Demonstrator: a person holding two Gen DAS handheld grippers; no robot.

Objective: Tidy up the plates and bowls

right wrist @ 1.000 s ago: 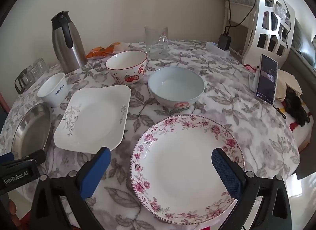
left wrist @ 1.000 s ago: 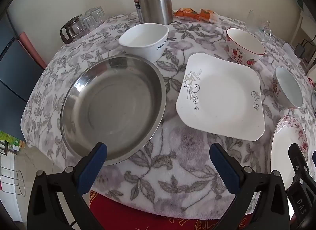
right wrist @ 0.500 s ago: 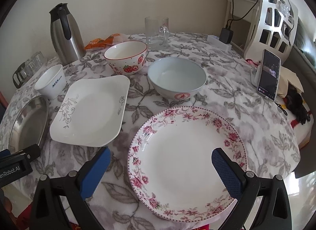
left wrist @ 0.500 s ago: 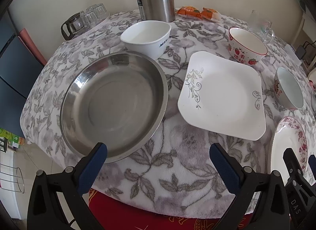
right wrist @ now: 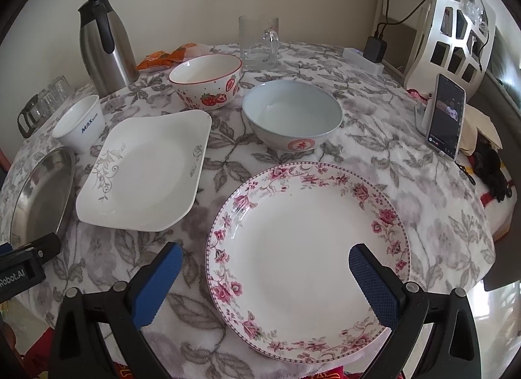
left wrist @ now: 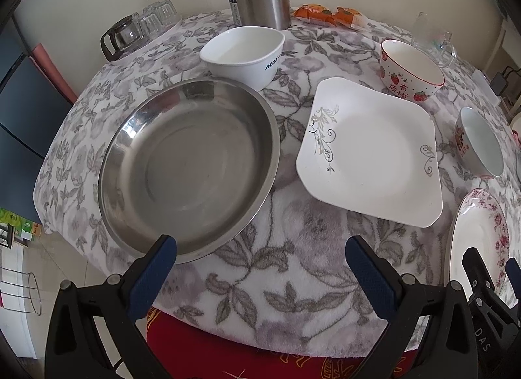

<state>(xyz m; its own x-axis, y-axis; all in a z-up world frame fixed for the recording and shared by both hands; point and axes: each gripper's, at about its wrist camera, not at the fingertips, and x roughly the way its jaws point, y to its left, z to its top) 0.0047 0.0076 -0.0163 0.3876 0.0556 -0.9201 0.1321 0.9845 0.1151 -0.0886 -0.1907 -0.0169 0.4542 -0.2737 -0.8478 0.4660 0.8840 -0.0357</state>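
Both hand-held grippers have eased nearer the surface (right wrist: pixel 374 157) since a second ago, and no dish has shifted. Nothing is stacked yet. The right hand-held gripper (right wrist: pixel 265 268), jaws wide and empty, hangs over the near half of the round pink-flowered china plate (right wrist: pixel 309 248), which lies dead ahead. The left hand-held gripper (left wrist: pixel 260 261), also wide and empty, has the round stainless steel pan (left wrist: pixel 190 167) ahead to its left and the square white plate with grey scrollwork (left wrist: pixel 371 151) ahead to its right.
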